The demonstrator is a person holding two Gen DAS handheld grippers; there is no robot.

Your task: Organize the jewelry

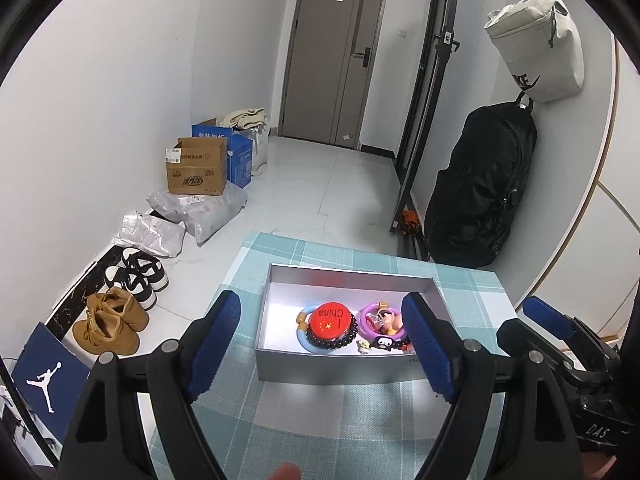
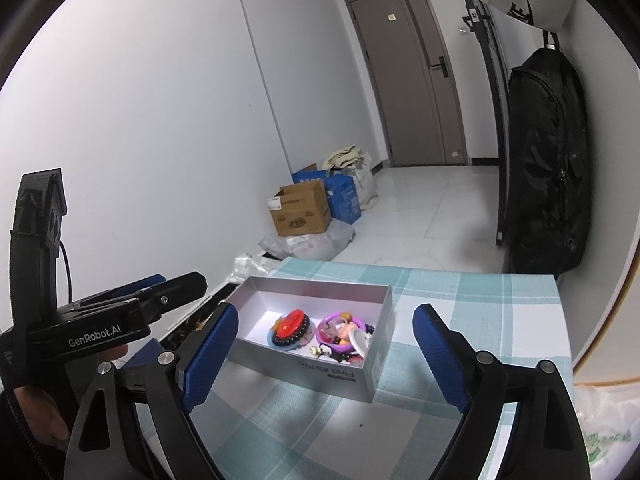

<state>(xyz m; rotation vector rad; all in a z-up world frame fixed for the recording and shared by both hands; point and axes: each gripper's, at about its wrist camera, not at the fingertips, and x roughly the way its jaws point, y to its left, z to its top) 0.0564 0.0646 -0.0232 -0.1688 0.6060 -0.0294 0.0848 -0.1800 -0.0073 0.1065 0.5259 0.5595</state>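
A grey open box (image 1: pixel 332 366) (image 2: pixel 372 316) stands on the checked tablecloth. Inside lie a red round "China" badge (image 1: pixel 333 320) (image 2: pixel 289 322) ringed by a dark bead bracelet (image 1: pixel 336 343), a light blue ring (image 1: pixel 305 338), a purple ring (image 1: pixel 370 326) (image 2: pixel 330 330) and small charms (image 1: pixel 382 345). My left gripper (image 1: pixel 320 344) is open and empty, held above the box's near side. My right gripper (image 2: pixel 324 354) is open and empty, also just short of the box. The right gripper shows at the right of the left wrist view (image 1: pixel 536 320); the left gripper shows at the left of the right wrist view (image 2: pixel 160 292).
The table (image 2: pixel 500 320) has a teal checked cloth. Left of it on the floor are shoes (image 1: pixel 116 316), parcels (image 1: pixel 200 212) and cardboard boxes (image 1: pixel 196 168). A black backpack (image 1: pixel 484 184) hangs at the right wall. A plastic bag (image 2: pixel 604 432) lies at the table's right.
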